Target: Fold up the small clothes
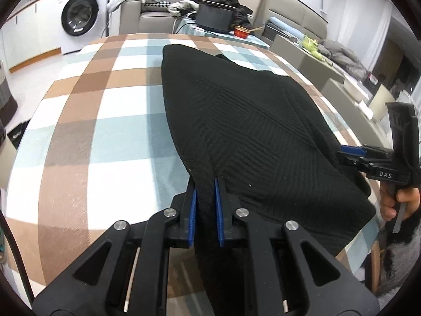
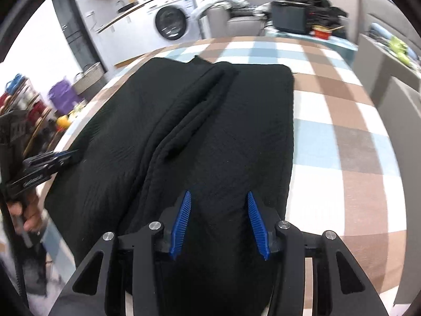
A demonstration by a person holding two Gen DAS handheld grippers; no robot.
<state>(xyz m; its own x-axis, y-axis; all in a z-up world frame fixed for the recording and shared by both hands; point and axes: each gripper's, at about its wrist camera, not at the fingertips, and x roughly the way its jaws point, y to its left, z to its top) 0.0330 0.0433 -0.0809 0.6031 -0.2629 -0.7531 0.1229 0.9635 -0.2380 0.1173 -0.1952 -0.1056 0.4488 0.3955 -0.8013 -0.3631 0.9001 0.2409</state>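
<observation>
**Left jaws pinching near hem, right jaws apart over the cloth**

The black ribbed knit garment (image 1: 236, 121) lies flat on the tabletop (image 1: 79, 121), which is covered in a brown, white and pale-blue check cloth. It runs from the near edge, where I stand, most of the way to the far edge. Both sides look already turned in: a doubled seam runs lengthwise down the middle in the right wrist view. My guess is a lengthwise fold is done and the crosswise fold comes next.

My left gripper (image 1: 205, 184): jaws closed down to a narrow gap on a raised ridge of the knit at the near-edge corner. The fabric tents up into the blue pads, so it is a real pinch, not just contact. I hold there because that corner has to be carried toward the far edge.

My right gripper (image 2: 217, 197): jaws stand apart, over the cloth at the near edge. The pads press nothing that I can see; whether the tips touch the knit, I cannot tell. It probably needs to close on the matching corner before a lift, or the hem goes up skewed.

Writing: "DAS" in white on the black body of the right gripper, read from the left wrist view. The label on the white front-loading washing machine (image 1: 81, 13) beyond the far edge is too small to read.
</observation>
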